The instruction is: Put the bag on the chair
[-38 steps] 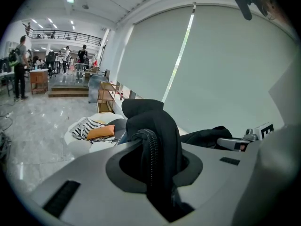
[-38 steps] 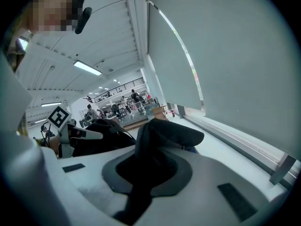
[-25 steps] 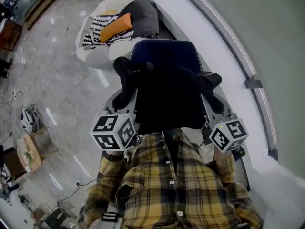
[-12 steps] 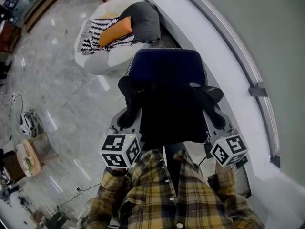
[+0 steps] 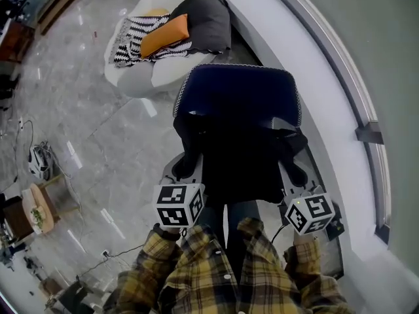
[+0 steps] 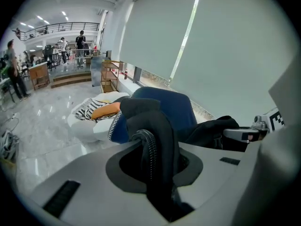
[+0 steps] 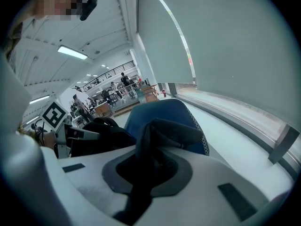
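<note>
1. Pale marble floor and a curved white ledge frame the black bag. It hangs between the two grippers directly in front of the blue chair back and covers the seat from above. No view shows whether it rests on the seat.
2. Only the gripper views show the grips. The left gripper has its jaws partly apart, clamped on a thick black strap with a ribbed cord running along it. The right gripper has its jaws almost together, pinching a thinner fold of black strap.
3. Only the head view shows the arms. Two plaid sleeves reach forward side by side. The grippers sit level at the bag's near corners, one at each side, with their marker cubes facing up.
4. The head view alone also shows a white beanbag beyond the chair's left side. It carries a striped blanket, an orange cushion and a grey cushion.
5. The left gripper view adds a drawn window blind and distant people at desks. The right gripper view shows the other gripper's cube at its left edge.
</note>
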`<state>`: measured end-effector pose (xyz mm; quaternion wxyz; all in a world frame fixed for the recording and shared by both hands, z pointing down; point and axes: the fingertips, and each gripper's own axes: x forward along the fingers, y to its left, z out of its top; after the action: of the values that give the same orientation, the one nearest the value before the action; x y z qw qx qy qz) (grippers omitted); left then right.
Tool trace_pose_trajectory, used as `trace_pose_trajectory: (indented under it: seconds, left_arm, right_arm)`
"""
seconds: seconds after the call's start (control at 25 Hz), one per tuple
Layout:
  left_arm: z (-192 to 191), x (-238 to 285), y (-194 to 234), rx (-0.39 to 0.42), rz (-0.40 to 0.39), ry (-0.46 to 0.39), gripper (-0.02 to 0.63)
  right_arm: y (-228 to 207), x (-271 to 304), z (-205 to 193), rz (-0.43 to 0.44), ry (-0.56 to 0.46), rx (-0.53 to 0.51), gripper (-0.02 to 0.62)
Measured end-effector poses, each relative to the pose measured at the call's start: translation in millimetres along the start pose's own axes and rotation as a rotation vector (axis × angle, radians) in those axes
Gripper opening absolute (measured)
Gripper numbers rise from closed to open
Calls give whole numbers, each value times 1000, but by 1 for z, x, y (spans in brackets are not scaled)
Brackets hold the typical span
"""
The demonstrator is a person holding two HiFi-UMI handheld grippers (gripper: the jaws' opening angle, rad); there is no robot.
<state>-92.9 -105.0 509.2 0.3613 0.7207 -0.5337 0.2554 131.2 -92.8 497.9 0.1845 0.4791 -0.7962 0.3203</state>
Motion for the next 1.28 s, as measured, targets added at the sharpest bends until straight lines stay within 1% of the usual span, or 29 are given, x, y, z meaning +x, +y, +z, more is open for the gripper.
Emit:
trace_pose_trajectory:
  seconds: [0.28,0.52,0.72,1.0,1.16,1.28]
  left_arm:
    - [-37,35,20,-19,34,13,92]
    - [-67,64,36,-43,69,45,92]
    - [-92,89,37,-29,83,83,92]
    - [-127,121,48,-26,91,153,92]
    - [-140,132,56,-46,112,165,92]
    - [-147,140,66,-50,135,175,92]
  right_arm:
    - [-11,36,-37,-2,34,8,37]
    - [-23,66,-66,-10,72,9,37]
    - [-39,85,-96,-39,112,-16,35]
    - [-52,109,-133,-63,198,-86,37]
    - [-52,121,-138,-50,210,-113,37]
    - [-47,132,-138,-47,222,-153,37]
